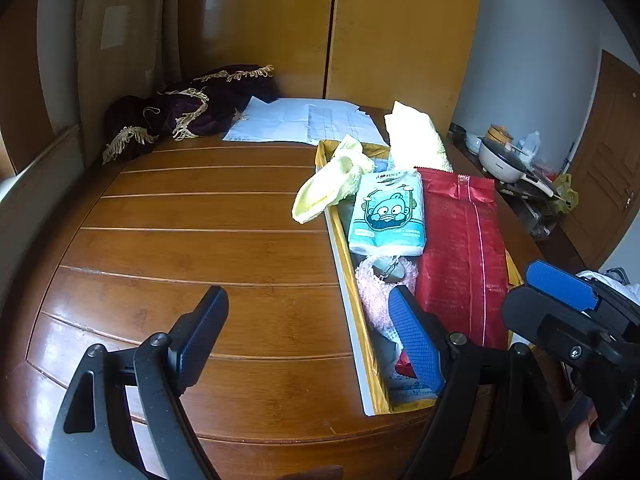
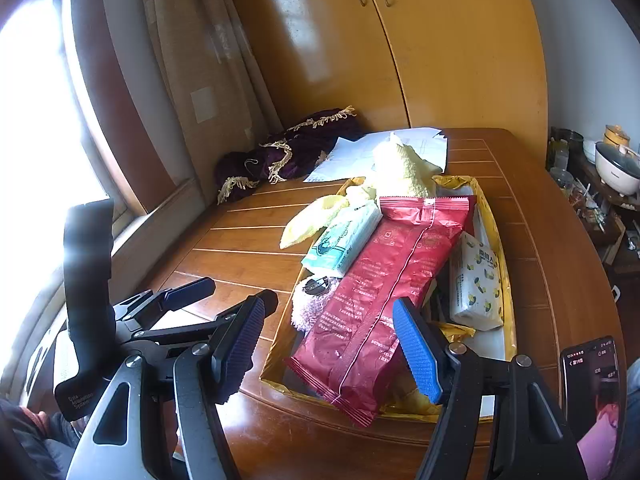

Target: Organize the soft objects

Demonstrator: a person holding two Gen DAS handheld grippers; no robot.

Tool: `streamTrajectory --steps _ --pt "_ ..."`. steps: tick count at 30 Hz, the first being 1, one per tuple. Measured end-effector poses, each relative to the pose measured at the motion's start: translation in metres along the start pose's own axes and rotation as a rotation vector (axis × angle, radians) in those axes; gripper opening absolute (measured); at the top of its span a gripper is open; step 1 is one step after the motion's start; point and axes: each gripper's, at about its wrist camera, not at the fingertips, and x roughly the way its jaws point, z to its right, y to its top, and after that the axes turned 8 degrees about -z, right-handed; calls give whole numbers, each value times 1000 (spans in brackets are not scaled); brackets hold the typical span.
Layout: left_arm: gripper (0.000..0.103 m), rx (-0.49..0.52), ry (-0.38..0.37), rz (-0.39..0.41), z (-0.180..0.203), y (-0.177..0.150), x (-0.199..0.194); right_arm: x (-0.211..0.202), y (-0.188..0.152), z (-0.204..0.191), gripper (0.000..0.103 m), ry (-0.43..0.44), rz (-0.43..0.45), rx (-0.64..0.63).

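A yellow-lined box on the wooden table holds the soft things. A long red foil bag lies on top, beside a blue cartoon tissue pack. A pink fluffy piece sits under them. Pale yellow knitted pieces hang over the far end and left rim. A white lemon-print tissue pack lies along the right side. My left gripper is open over bare table left of the box. My right gripper is open at the box's near end, holding nothing.
A dark purple fringed cloth and loose papers lie at the table's far end by a wooden wardrobe. A phone rests at the near right. A side shelf with cookware stands to the right.
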Motion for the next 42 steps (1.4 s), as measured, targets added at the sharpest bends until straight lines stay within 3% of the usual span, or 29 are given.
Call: streamTrajectory --steps 42 --pt "82 34 23 -3 9 5 4 -3 -1 16 69 20 14 39"
